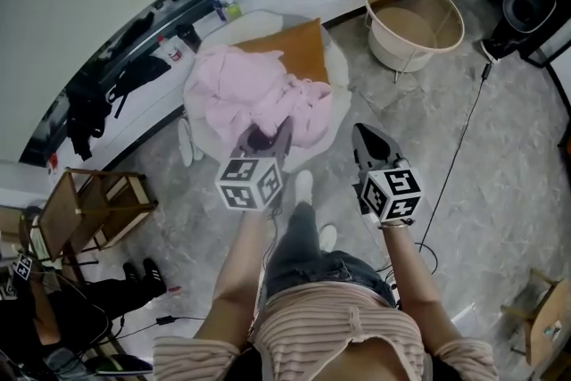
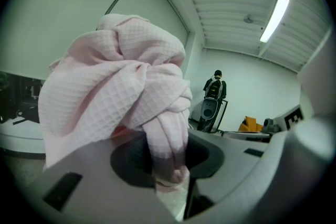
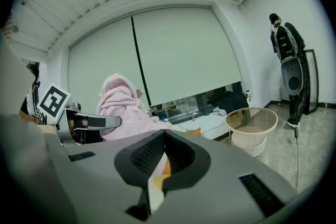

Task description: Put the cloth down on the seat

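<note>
The left gripper (image 1: 268, 138) is clenched on a fold of the pink cloth (image 1: 259, 95). In the left gripper view its jaws (image 2: 167, 162) pinch a twisted rope of the waffle-weave cloth (image 2: 115, 97), and the end of that fold is lost in the dark between them. The bunch above the pinch blocks most of that view, so the seat cannot be seen from there.

In the head view the cloth lies heaped at 12 o'clock from the left gripper, over the round white seat (image 1: 340, 71). Only the seat's rim and part of an orange cushion (image 1: 300, 49) show past it. How much of the cloth rests on the seat, rather than hanging from the jaws, cannot be told.

The right gripper (image 1: 364, 136) is at 3 o'clock from the left one, apart from the cloth. Its jaws (image 3: 164, 140) meet at the tips with nothing held. Its own body cuts off the lower cloth (image 3: 119, 107) and the seat in the right gripper view.

A round side table (image 1: 446, 9) stands at 2 o'clock from the seat.
</note>
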`<state>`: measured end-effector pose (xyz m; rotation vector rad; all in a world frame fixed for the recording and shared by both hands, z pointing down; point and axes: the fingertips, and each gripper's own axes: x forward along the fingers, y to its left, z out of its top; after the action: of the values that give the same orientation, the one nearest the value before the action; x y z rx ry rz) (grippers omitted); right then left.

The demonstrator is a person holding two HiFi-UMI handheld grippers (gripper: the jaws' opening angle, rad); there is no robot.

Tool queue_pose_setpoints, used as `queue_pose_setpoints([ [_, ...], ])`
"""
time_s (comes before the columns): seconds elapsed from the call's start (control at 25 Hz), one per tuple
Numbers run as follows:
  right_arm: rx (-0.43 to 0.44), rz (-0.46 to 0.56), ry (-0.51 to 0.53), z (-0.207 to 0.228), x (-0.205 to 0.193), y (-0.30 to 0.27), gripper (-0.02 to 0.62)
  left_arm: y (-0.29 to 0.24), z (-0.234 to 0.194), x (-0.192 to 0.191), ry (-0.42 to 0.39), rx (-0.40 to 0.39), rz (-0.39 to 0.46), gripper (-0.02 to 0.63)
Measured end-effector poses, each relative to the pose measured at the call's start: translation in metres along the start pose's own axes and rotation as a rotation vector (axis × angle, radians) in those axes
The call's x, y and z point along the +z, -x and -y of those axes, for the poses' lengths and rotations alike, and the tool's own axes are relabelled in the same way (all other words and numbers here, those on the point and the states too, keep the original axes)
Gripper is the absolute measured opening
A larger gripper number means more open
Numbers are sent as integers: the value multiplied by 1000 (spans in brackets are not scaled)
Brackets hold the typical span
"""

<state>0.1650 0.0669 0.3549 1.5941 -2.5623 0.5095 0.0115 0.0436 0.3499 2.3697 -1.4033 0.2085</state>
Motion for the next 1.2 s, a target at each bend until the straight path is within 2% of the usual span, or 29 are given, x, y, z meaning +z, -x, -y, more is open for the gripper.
queue_pose_setpoints([
  [0.68,10,-136,0,23,6,-178,8,-125,-119,27,67,-20,-94,121],
  [1.2,6,-223,2,43,-10,-265,8,-207,-182,25,104,-41,-147,121],
])
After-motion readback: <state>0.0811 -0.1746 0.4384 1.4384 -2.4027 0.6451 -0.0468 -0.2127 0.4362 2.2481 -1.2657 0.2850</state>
